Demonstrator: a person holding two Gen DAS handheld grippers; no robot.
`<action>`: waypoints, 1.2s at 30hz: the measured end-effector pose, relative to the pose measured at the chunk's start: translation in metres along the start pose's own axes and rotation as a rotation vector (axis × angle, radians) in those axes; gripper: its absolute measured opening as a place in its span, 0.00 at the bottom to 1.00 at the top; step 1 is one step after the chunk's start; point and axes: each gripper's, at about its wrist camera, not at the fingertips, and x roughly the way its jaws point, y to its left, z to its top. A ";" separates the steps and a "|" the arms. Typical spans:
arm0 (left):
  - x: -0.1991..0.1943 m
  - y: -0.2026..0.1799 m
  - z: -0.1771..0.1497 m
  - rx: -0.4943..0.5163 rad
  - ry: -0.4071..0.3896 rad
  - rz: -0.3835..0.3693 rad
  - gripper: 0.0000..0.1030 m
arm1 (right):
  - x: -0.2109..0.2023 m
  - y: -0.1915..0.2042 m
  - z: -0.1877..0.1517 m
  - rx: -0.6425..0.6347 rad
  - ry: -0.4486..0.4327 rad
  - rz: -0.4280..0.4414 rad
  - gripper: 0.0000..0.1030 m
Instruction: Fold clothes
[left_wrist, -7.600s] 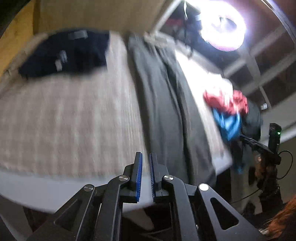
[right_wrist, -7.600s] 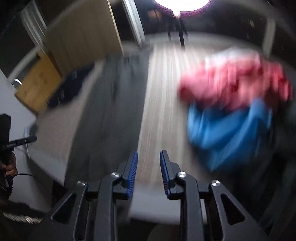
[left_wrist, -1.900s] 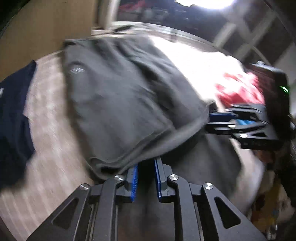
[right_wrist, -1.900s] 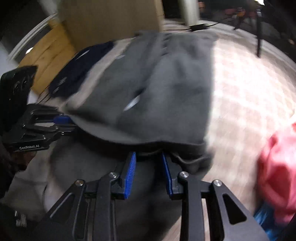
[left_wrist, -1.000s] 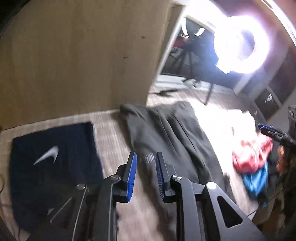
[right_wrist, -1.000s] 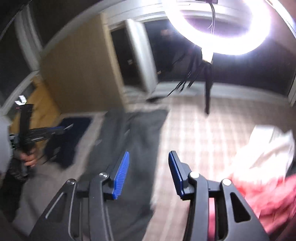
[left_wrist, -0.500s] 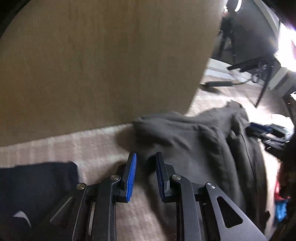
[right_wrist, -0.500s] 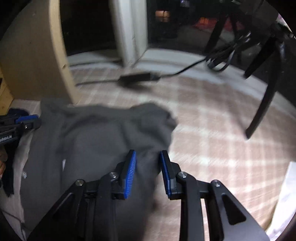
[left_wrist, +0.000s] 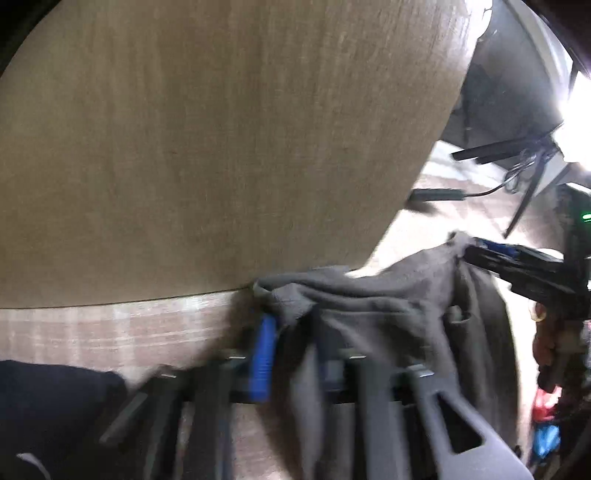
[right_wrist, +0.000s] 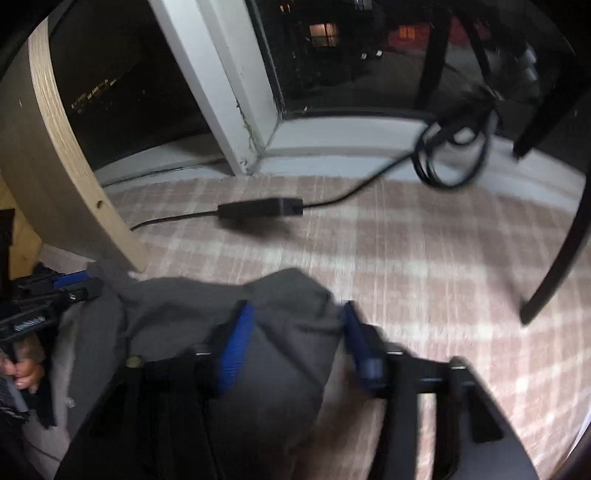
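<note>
A grey garment (left_wrist: 388, 302) lies on a pale checked bedspread (right_wrist: 424, 277), its far edge bunched up against a wooden panel (left_wrist: 221, 147). My left gripper (left_wrist: 295, 354) is at the garment's far left corner. Its jaws are closing, and a fold of grey cloth stands pinched between the blue pads. In the right wrist view the grey garment (right_wrist: 184, 306) has its far right corner between the jaws of my right gripper (right_wrist: 295, 339). Those jaws are closing too, but the pads still stand apart. Each view shows the other gripper (left_wrist: 476, 254) (right_wrist: 81, 288) at the opposite corner. Both pictures are blurred.
A folded navy garment (left_wrist: 55, 406) lies at the left. A black power adapter (right_wrist: 258, 208) with its cable rests on the bedspread near the window sill. A black tripod leg (right_wrist: 554, 277) stands at the right. Red and blue clothes (left_wrist: 543, 424) lie at the far right.
Both grippers have come down and forward onto the far edge of the grey garment. The corners now sit between the jaws, and the left corner has bunched up.
</note>
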 end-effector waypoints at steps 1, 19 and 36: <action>-0.002 -0.001 0.000 -0.003 -0.010 -0.009 0.06 | -0.002 0.001 0.001 -0.003 -0.007 0.001 0.11; -0.230 -0.050 -0.139 0.123 -0.241 -0.122 0.05 | -0.259 0.061 -0.133 -0.125 -0.254 0.118 0.06; -0.206 -0.080 -0.337 0.097 -0.034 -0.117 0.04 | -0.239 0.067 -0.357 -0.046 -0.064 0.052 0.06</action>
